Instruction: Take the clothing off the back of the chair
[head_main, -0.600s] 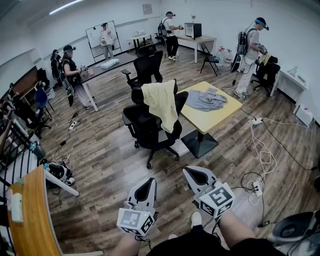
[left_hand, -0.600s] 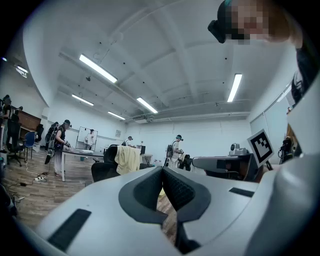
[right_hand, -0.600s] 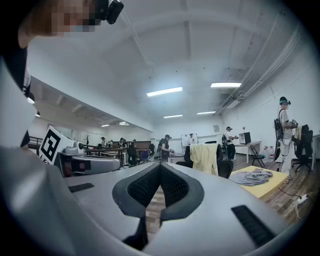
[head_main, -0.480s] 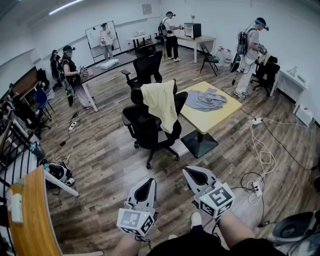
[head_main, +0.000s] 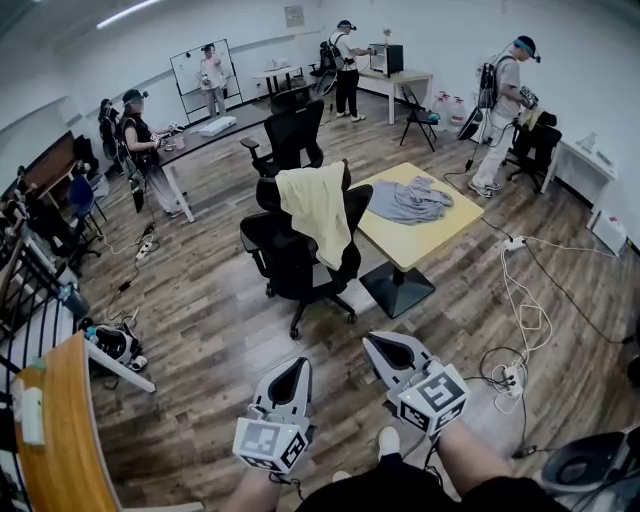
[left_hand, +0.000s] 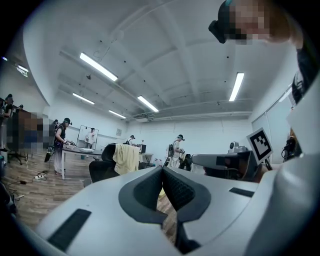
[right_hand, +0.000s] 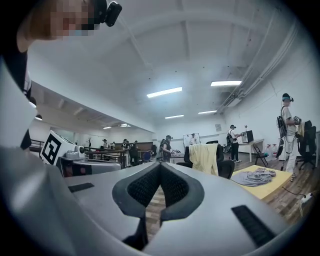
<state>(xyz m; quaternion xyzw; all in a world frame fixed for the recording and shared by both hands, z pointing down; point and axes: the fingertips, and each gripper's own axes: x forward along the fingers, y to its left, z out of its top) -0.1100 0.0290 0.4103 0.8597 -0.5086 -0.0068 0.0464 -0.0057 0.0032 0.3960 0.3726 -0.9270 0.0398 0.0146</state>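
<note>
A pale yellow garment (head_main: 318, 210) hangs over the back of a black office chair (head_main: 290, 255) in the middle of the room. It also shows far off in the left gripper view as the yellow garment (left_hand: 126, 157) and in the right gripper view as the yellow garment (right_hand: 203, 158). My left gripper (head_main: 290, 374) and right gripper (head_main: 392, 349) are held low in front of me, well short of the chair. Both are shut with nothing between their jaws: the left gripper (left_hand: 162, 172) and the right gripper (right_hand: 160, 167) have pads touching at the tips.
A yellow table (head_main: 432, 238) stands right of the chair with a grey garment (head_main: 408, 199) on it. A second black chair (head_main: 292, 135) is behind. White cables (head_main: 524, 305) trail over the wood floor at right. Several people stand around the room's edges; a wooden counter (head_main: 66, 440) is at left.
The chair, table and room have slid slightly left and up in the head view. Both grippers stay shut and in the same place.
</note>
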